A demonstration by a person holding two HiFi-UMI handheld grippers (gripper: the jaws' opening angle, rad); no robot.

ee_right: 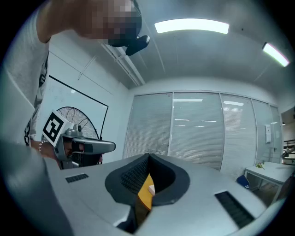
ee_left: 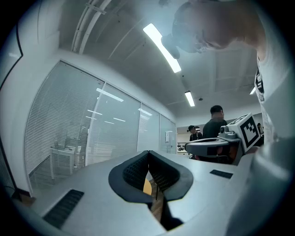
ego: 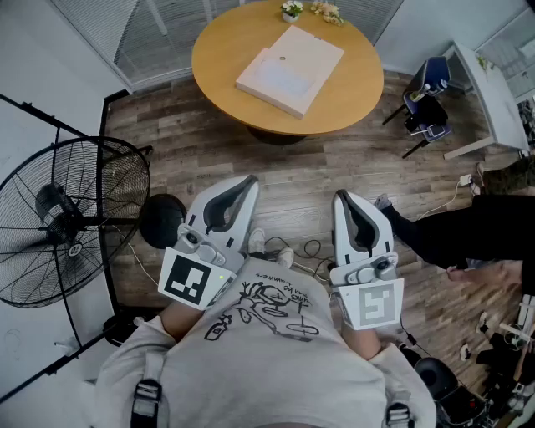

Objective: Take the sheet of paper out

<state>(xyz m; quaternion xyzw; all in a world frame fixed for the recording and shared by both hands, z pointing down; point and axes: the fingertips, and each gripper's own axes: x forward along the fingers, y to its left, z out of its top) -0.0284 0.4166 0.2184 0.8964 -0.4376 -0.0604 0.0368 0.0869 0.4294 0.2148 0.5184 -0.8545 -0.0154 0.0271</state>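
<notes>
Box (ego: pixel 289 70) flat, white, lid shut, on round table (ego: pixel 219 58) — contents hidden

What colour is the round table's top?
Warm tan table; the head view shows it best.

ahead of you stands a round wooden table (ego: pixel 226 50). a flat white case (ego: pixel 290 70) lies closed near its middle. at the far edge sit a small potted plant (ego: pixel 292 10) and, just beside it, a bunch of pale flowers (ego: pixel 327 12).
</notes>
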